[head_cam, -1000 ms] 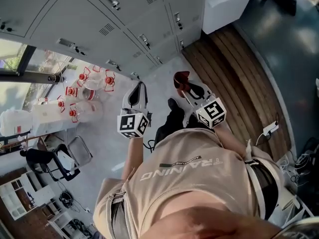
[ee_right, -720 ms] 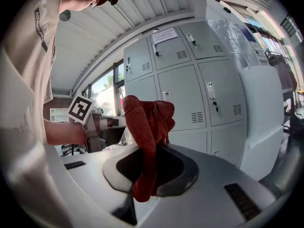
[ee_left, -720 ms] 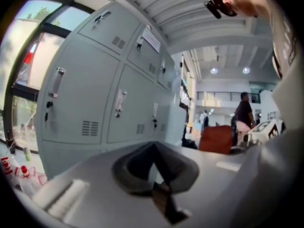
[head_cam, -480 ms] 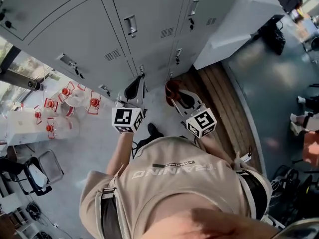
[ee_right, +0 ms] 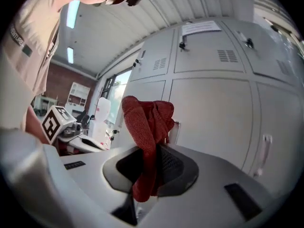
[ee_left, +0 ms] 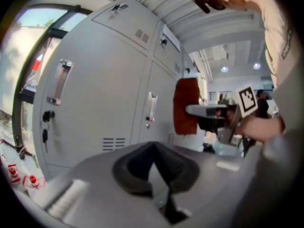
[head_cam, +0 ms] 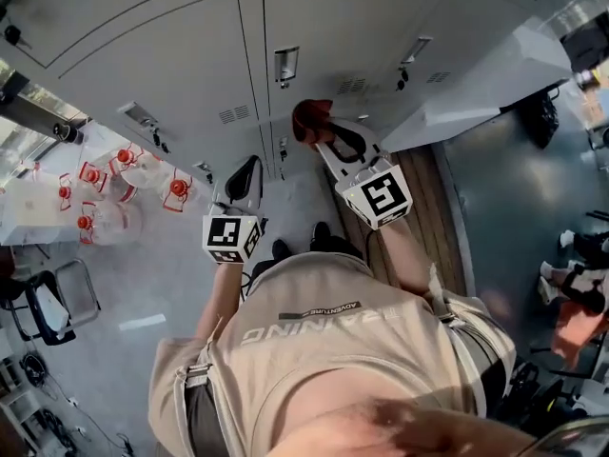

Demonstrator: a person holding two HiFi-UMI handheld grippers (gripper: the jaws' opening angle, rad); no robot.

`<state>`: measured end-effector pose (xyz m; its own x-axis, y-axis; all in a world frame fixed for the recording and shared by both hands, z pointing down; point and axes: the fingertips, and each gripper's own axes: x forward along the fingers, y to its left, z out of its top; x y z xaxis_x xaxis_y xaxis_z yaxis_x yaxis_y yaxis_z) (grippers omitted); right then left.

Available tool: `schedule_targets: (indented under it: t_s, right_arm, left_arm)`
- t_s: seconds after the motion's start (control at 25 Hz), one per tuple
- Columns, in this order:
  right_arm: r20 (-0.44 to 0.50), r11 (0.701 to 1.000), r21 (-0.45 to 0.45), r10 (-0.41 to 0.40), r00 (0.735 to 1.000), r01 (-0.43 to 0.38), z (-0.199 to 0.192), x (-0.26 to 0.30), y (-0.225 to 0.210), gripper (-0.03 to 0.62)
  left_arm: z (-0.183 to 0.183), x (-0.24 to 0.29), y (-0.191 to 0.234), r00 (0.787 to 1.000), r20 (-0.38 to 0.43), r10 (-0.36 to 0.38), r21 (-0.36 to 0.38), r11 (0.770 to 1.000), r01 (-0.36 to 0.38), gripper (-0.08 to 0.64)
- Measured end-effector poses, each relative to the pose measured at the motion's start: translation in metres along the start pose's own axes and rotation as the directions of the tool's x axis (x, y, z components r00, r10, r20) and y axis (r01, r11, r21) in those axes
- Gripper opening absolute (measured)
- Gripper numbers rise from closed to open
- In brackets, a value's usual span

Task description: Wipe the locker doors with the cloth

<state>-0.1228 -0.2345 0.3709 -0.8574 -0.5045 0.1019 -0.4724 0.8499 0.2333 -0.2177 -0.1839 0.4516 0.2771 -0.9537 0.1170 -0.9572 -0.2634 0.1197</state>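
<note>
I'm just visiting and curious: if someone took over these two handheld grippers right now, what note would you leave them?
Right gripper: shut on the red cloth, raised close to the grey locker doors; contact with the door is unclear.
Left gripper: jaws together, holding nothing, held lower and away from the doors.
Done: cloth is in hand; no wiped area can be told.
Left: wipe the locker doors with the cloth.

The cloth sits between the jaws of the right gripper, just before the locker doors and near a door handle. The left gripper is to its left, farther back from the doors. Water jugs stand on the floor left of the left gripper, and a wooden floor strip runs right of the right gripper
</note>
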Motion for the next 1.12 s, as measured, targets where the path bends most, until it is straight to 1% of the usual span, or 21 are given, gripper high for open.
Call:
schedule_targets:
  t_s: [0.04,0.08,0.12,0.16,0.24,0.28,0.36,0.44,0.52,0.6,0.64,0.68,0.72,0.84,0.92,1.04,1.12]
  right_arm:
    - [0.016,0.997,-0.075,0.010,1.000,-0.008,0.019,0.008,-0.011,0.066]
    - [0.028,0.987,-0.159,0.014,1.000,-0.009,0.039,0.014,-0.022,0.066]
    - [0.035,0.968,-0.252,0.007,0.999,0.002,0.059,0.018,-0.033,0.066]
    - [0.043,0.937,-0.348,-0.009,0.999,0.024,0.079,0.022,-0.043,0.066]
    - [0.077,0.854,-0.513,-0.052,0.996,0.084,0.116,0.027,-0.061,0.066]
    - [0.100,0.808,-0.578,-0.068,0.993,0.113,0.132,0.029,-0.067,0.066]
    - [0.150,0.711,-0.680,-0.102,0.983,0.178,0.162,0.032,-0.077,0.066]
    - [0.199,0.608,-0.752,-0.158,0.967,0.254,0.187,0.034,-0.084,0.066]
    - [0.224,0.509,-0.803,-0.226,0.948,0.311,0.202,0.040,-0.088,0.066]
    - [0.224,0.432,-0.837,-0.293,0.930,0.337,0.209,0.049,-0.093,0.066]
    - [0.221,0.402,-0.848,-0.322,0.921,0.344,0.211,0.053,-0.095,0.066]
    - [0.219,0.380,-0.857,-0.345,0.913,0.349,0.212,0.057,-0.095,0.066]
    - [0.216,0.365,-0.863,-0.362,0.907,0.351,0.211,0.059,-0.095,0.066]
    - [0.203,0.333,-0.876,-0.399,0.894,0.348,0.206,0.068,-0.092,0.066]
    - [0.202,0.319,-0.882,-0.413,0.888,0.348,0.201,0.073,-0.090,0.066]
    - [0.216,0.298,-0.884,-0.420,0.881,0.359,0.196,0.080,-0.087,0.066]
    - [0.210,0.283,-0.893,-0.427,0.879,0.351,0.188,0.083,-0.084,0.066]
  left_arm:
    - [0.002,0.002,0.003,1.000,-0.001,0.025,0.002,1.000,-0.025,0.005]
    - [0.004,0.003,0.006,0.999,0.002,0.052,0.006,0.999,-0.052,0.005]
    - [0.008,0.006,0.008,0.997,0.005,0.080,0.010,0.997,-0.080,0.005]
    - [0.011,0.008,0.009,0.994,0.008,0.108,0.013,0.994,-0.108,0.005]
    - [0.016,0.011,0.009,0.987,0.013,0.161,0.016,0.987,-0.161,0.005]
    - [0.017,0.013,0.009,0.982,0.014,0.186,0.016,0.982,-0.187,0.005]
    - [0.019,0.016,0.007,0.973,0.017,0.232,0.019,0.973,-0.232,0.005]
    - [0.020,0.016,0.004,0.964,0.021,0.264,0.022,0.964,-0.264,0.005]
    - [0.021,0.014,0.001,0.959,0.022,0.281,0.026,0.959,-0.282,0.005]
    - [0.021,0.012,0.000,0.959,0.024,0.282,0.025,0.959,-0.283,0.005]
    - [0.021,0.011,-0.001,0.960,0.026,0.278,0.025,0.960,-0.279,0.005]
    - [0.023,0.008,-0.002,0.961,0.029,0.273,0.027,0.961,-0.274,0.005]
    - [0.025,0.004,-0.002,0.962,0.034,0.269,0.033,0.962,-0.271,0.005]
    - [0.033,-0.009,0.005,0.962,0.047,0.270,0.055,0.961,-0.272,0.005]
    - [0.037,-0.013,0.012,0.962,0.051,0.269,0.059,0.961,-0.272,0.005]
    - [0.045,-0.012,0.017,0.967,0.064,0.246,0.079,0.965,-0.251,0.005]
    - [0.048,-0.011,0.019,0.970,0.070,0.232,0.088,0.967,-0.238,0.005]
